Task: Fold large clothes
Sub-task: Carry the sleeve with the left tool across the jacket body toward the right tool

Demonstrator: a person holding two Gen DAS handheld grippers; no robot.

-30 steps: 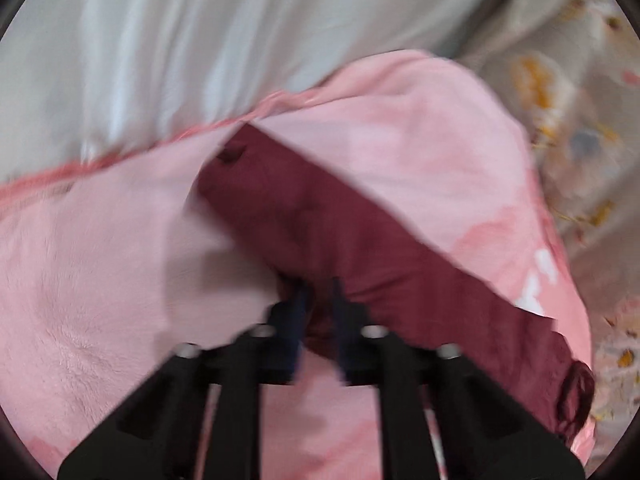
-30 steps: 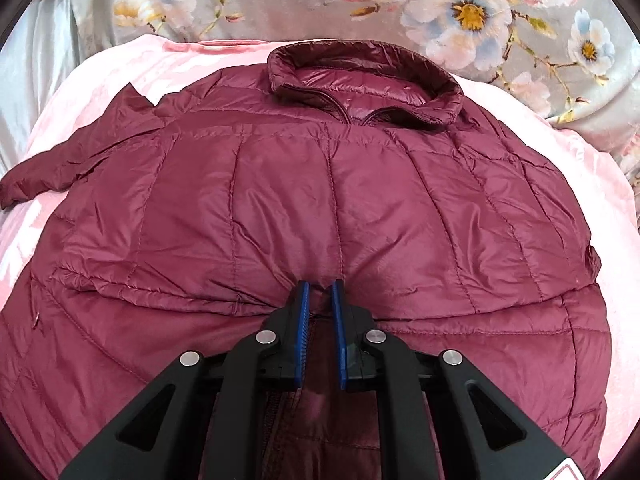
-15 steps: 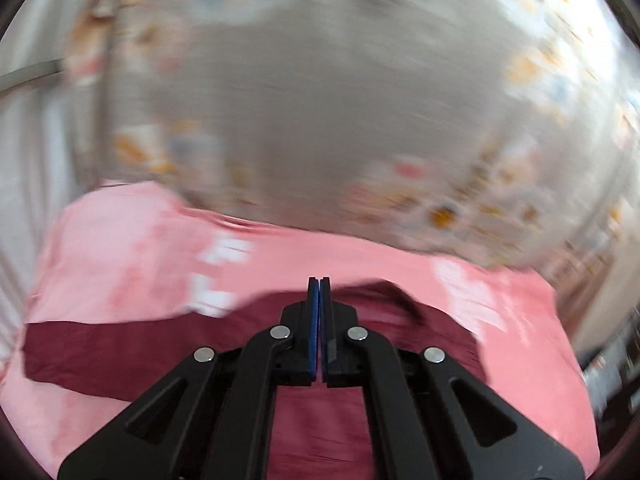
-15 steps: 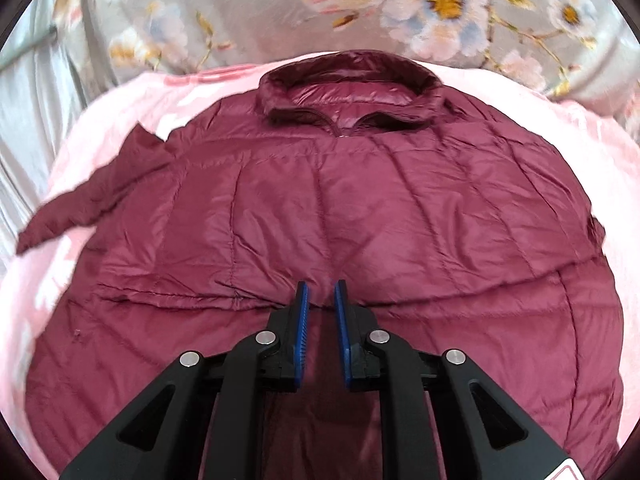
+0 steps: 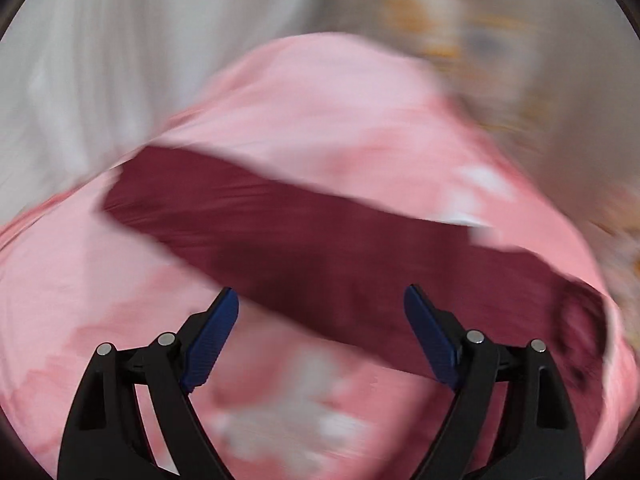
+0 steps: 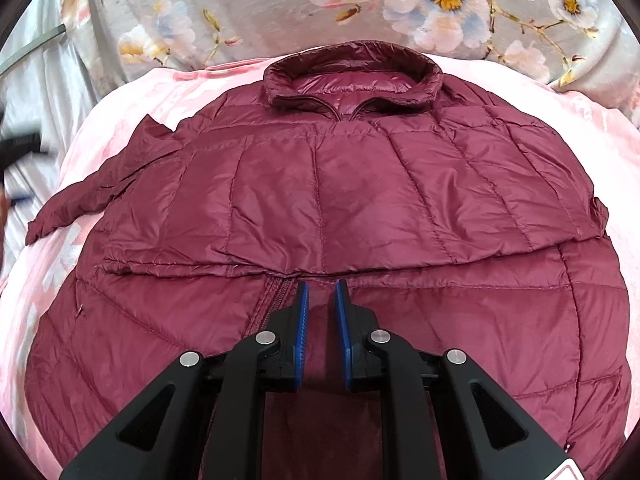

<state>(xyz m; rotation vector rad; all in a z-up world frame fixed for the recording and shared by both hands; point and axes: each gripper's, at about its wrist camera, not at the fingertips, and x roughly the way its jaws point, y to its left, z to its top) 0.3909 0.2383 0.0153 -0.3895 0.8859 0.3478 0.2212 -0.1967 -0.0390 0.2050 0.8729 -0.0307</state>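
Item: maroon puffer jacket [image 6: 320, 200], flat on pink blanket [image 6: 120, 112], one sleeve [image 5: 300, 248] stretched out sideways.
My left hand-held gripper [image 5: 320, 320]: spread, empty above sleeve.
My right hand-held gripper [image 6: 320, 304]: narrowly parted, holding nothing.
Risk: slick fabric could slip, undoing fold.
Surroundings: floral bedding [image 6: 400, 12] behind collar; nothing obstructs.

Left wrist view motion-blurred; jacket [image 6: 360, 200] hem cut off behind right fingers [image 6: 302, 320].
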